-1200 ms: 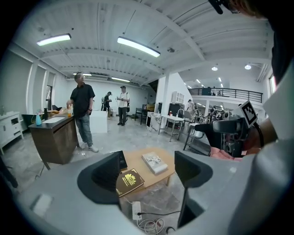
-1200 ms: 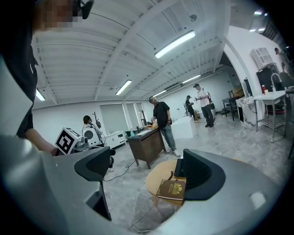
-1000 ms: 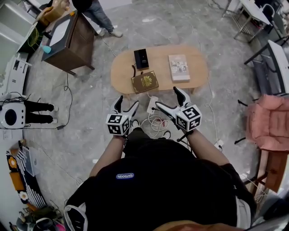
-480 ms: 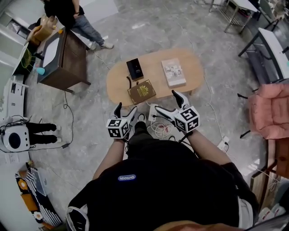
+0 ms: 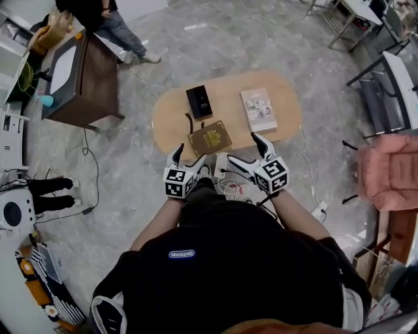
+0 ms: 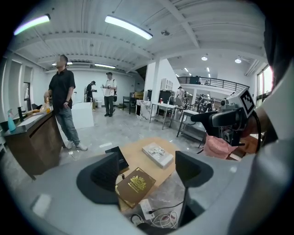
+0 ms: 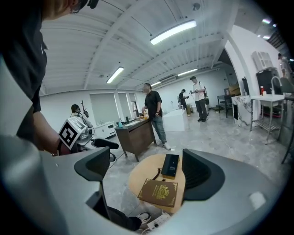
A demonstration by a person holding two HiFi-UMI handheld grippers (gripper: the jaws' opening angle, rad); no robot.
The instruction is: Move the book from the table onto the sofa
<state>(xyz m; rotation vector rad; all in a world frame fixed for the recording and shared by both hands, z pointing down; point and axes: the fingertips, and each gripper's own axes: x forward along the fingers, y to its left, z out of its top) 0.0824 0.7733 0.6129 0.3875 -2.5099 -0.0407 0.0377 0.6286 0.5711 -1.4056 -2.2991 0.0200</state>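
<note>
A brown book with gold print (image 5: 209,138) lies at the near edge of the oval wooden table (image 5: 230,85). Behind it is a black box (image 5: 198,101), and a pale book (image 5: 258,109) lies to the right. Both grippers hover short of the table's near edge, open and empty. My left gripper (image 5: 187,156) is just below the brown book, my right gripper (image 5: 245,149) to the book's right. The brown book (image 6: 134,186) shows between the left jaws, and again between the right jaws as the brown book (image 7: 159,193). The pink sofa (image 5: 385,173) is far right.
A white power strip (image 5: 221,163) and coiled cables (image 5: 228,186) lie on the floor between me and the table. A dark wooden cabinet (image 5: 81,75) stands at the left, with a person (image 5: 117,19) beside it. Metal desks (image 5: 392,72) stand at the right.
I have stepped closer to the table, so the brown book now lies just ahead of both grippers. Both grippers stay open and empty.
</note>
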